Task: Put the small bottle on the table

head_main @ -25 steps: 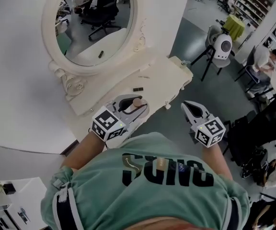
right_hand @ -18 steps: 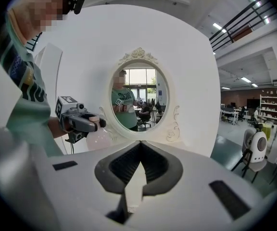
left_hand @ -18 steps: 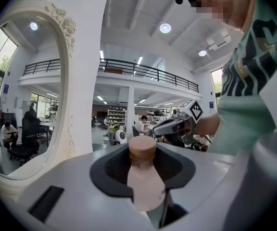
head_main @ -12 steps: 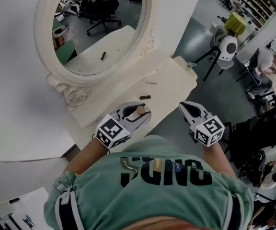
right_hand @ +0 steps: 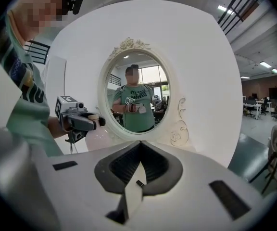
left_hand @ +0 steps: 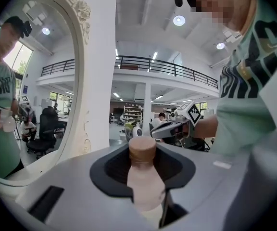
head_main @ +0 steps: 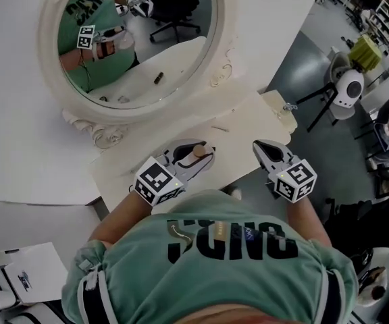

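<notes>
So my left gripper (head_main: 193, 159) is pinching the small bottle (left_hand: 143, 177) and holding it over the near edge of the table (head_main: 248, 117). My right gripper (right_hand: 139, 146) is squeezing its jaws together on nothing. I am thinking the job is half done: putting the bottle down and letting go are left.

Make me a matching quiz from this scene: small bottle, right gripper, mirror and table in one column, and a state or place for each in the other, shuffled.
Things:
1. small bottle
2. right gripper
3. mirror
4. table

States:
A. cream top, carries the mirror
B. jaws together, nothing between them
C. clamped by the left gripper
D. reflects the person in the green shirt

Pairs: 1-C, 2-B, 3-D, 4-A
</notes>
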Motion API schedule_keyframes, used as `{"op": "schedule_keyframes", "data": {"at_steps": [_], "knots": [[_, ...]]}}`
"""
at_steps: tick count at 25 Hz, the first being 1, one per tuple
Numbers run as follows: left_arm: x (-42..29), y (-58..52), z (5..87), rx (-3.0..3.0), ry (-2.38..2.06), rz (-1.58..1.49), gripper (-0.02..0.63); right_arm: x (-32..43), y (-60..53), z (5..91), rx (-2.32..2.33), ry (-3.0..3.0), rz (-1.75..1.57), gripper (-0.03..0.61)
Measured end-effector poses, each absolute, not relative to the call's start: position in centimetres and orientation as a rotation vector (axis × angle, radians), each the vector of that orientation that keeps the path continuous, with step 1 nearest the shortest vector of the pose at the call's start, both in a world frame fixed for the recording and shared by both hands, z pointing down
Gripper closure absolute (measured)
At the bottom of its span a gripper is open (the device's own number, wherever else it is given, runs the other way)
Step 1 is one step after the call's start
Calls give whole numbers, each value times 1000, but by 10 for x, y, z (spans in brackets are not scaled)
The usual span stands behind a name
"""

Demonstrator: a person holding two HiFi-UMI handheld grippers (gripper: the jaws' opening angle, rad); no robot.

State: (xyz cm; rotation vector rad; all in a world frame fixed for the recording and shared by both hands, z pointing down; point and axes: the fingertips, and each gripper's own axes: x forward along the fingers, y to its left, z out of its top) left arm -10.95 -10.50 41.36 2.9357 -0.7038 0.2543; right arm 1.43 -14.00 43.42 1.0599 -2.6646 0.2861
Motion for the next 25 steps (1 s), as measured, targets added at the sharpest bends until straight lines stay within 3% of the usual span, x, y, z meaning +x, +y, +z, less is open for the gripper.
{"op": "schedule_keyframes", "data": {"at_steps": [14, 25], "knots": [[12, -252, 425, 2759, -1120, 303, 480, 142, -270, 433, 791, -2805, 253, 584], [34, -317, 441, 2750, -1166, 387, 480, 142, -317, 435, 750, -2843, 184, 584]]}}
